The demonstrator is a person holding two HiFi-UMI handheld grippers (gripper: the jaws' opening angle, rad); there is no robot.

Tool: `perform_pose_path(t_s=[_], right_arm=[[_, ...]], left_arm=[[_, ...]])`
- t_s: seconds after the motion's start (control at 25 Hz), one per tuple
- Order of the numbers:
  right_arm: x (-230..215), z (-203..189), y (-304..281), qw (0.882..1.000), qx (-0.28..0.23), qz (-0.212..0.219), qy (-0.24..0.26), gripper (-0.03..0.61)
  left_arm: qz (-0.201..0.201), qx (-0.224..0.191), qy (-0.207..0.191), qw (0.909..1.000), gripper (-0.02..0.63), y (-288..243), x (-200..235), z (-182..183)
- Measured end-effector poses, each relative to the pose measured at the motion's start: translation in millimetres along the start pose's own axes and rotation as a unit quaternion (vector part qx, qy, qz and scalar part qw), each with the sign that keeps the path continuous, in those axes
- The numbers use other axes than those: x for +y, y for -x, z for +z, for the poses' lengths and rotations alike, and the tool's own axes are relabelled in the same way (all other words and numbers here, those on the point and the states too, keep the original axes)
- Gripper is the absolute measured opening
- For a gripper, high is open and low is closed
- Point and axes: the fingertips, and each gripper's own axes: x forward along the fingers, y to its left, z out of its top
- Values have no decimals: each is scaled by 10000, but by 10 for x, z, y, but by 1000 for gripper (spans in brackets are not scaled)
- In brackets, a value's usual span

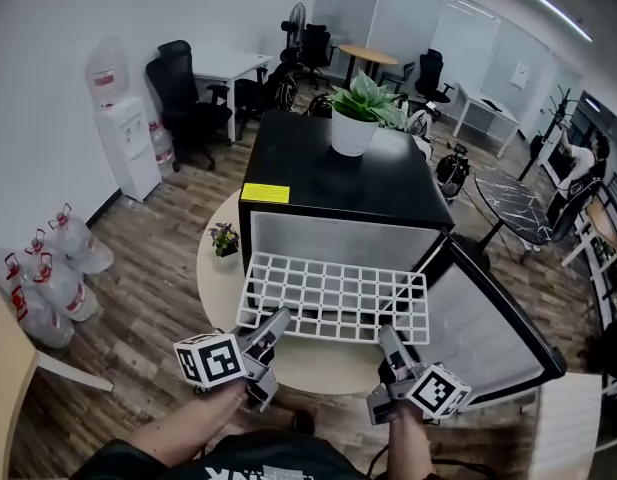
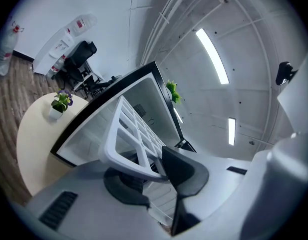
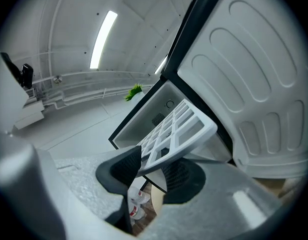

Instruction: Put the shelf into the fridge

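Shelf [image 1: 333,298], a white grid, hung level just before the open fridge [image 1: 328,183], far edge at its mouth; left gripper [image 1: 276,320] had its jaws partly closed on the near-left rim; right gripper [image 1: 388,338] gripped the near-right rim likewise; a tilt could likely jam a corner against the walls, or the thin rim could slip from the pads; fridge showed nothing inside; door [image 1: 498,318] stood open at right.

Marker cubes [image 1: 210,358], black fingers [image 2: 181,171], dark shirt [image 1: 258,463]
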Motion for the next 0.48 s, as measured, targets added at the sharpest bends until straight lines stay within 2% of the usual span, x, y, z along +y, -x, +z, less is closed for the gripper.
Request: perform_pose_path(t_s=[0.48], right_arm=[[-256,114,-400,9991,358,204,-15,123]], left_arm=[[365,-132,101,9992,92,-222,199,4]])
